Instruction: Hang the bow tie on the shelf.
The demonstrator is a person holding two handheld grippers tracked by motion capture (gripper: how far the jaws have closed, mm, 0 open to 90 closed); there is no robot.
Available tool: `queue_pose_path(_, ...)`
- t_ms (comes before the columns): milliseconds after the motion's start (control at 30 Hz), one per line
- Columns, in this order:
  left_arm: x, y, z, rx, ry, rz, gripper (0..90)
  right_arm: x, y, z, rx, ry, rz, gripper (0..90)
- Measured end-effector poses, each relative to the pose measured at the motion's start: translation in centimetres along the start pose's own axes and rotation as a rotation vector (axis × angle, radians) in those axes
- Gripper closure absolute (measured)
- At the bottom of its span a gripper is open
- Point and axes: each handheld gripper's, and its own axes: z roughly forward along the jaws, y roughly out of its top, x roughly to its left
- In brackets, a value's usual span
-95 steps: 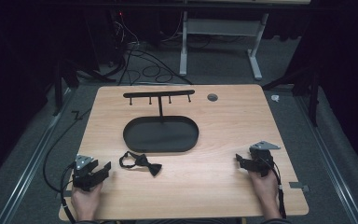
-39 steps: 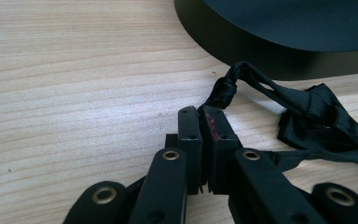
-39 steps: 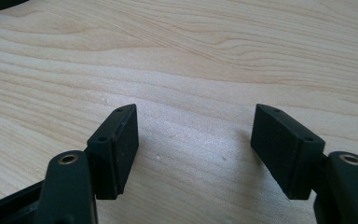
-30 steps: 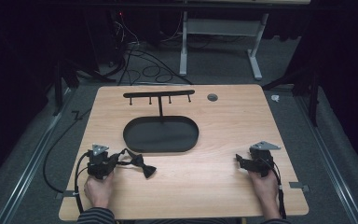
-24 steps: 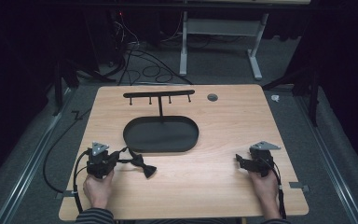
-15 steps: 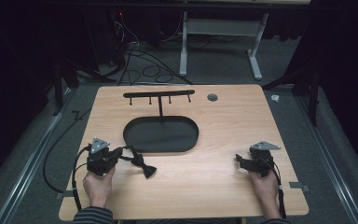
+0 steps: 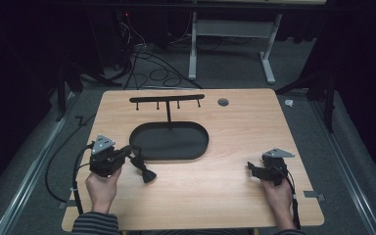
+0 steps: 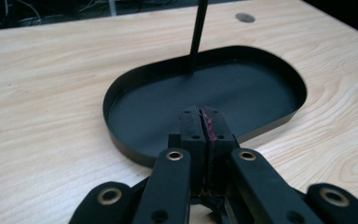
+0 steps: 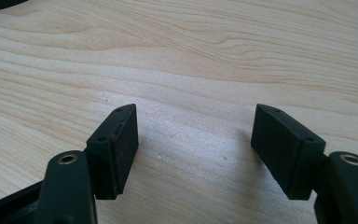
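Just ahead of the left claw (image 7: pixel 133 157), a small black bow tie (image 7: pixel 144 171) hangs from its tips, pinched by one end while the other wing dangles down and outward, close above the worktop (image 7: pixel 225 196). A second ago the bow tie was trailing on the wood beside that claw, and three seconds ago it lay there alone, with the claw well short of it; now the claw has come up off the surface and carried the bow tie with it, so the pickup looks done. In the left gripper view the jaws stand pressed together with only a thin dark-red seam between the pads (image 8: pixel 193 126), which fits a tight grip on thin fabric, though the cloth itself hangs below the frame there. Beyond the claw lies the black oval tray (image 8: pixel 121 93) with its thin upright post (image 8: pixel 196 37); in the high view that post carries a crossbar with small hooks (image 7: pixel 166 101), farther off from the claw than the tray. My reading is that the bow tie is bound for the tray or one of those hooks, and the lift clears the tray's raised rim. The right claw (image 7: pixel 255 170) sits far off to the other side, low over the worktop, unmoved over these seconds; its jaws are spread wide with nothing between them but bare wood.
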Motion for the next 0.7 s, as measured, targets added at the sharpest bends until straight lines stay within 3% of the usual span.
queue_pose_path(333,-0.2,2.3,-0.1,-0.027,-0.040,0.011,88.9,0.0,0.0,0.0,0.001,0.000,-0.001,32.8)
queue_pose_path(700,-0.1,4.6,0.6,-0.029,-0.049,0.030,88.8,0.0,0.0,0.0,0.002,0.003,-0.001,32.8)
